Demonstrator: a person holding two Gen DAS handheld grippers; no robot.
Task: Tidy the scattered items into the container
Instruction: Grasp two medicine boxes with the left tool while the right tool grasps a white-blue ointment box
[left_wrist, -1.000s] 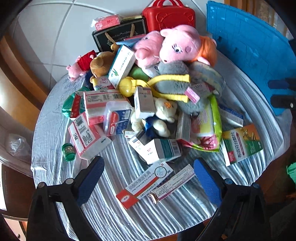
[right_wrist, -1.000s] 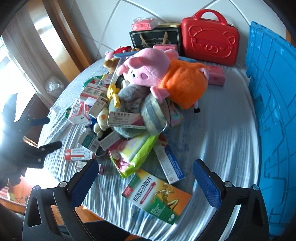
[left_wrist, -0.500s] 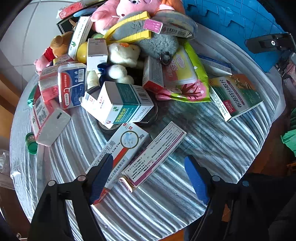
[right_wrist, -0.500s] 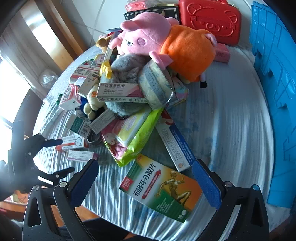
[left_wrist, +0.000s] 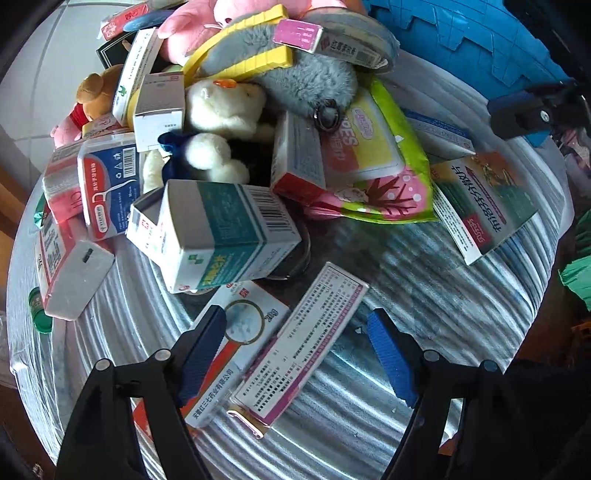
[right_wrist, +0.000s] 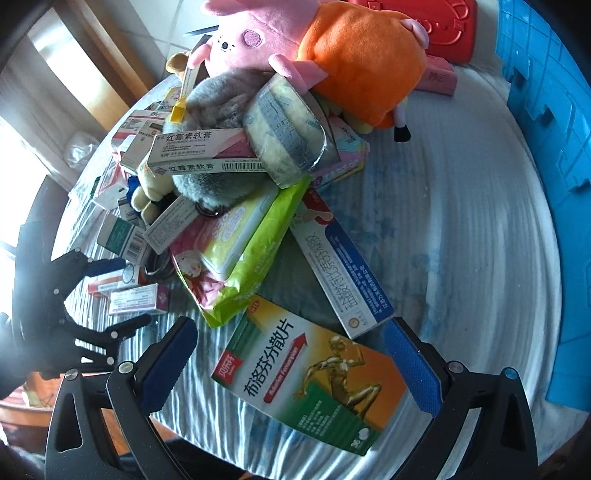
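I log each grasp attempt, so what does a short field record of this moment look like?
surface: round table with striped cloth
left gripper: open, straddling two flat medicine boxes
nearest target: white box with purple edge
right gripper: open, over the orange-green medicine box
container: blue crate, at the table's right edge

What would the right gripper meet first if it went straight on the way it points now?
Most likely the large green and orange medicine box, lying flat on the cloth between the open fingers of the right gripper. Nothing shows in the way, though depth is unclear.
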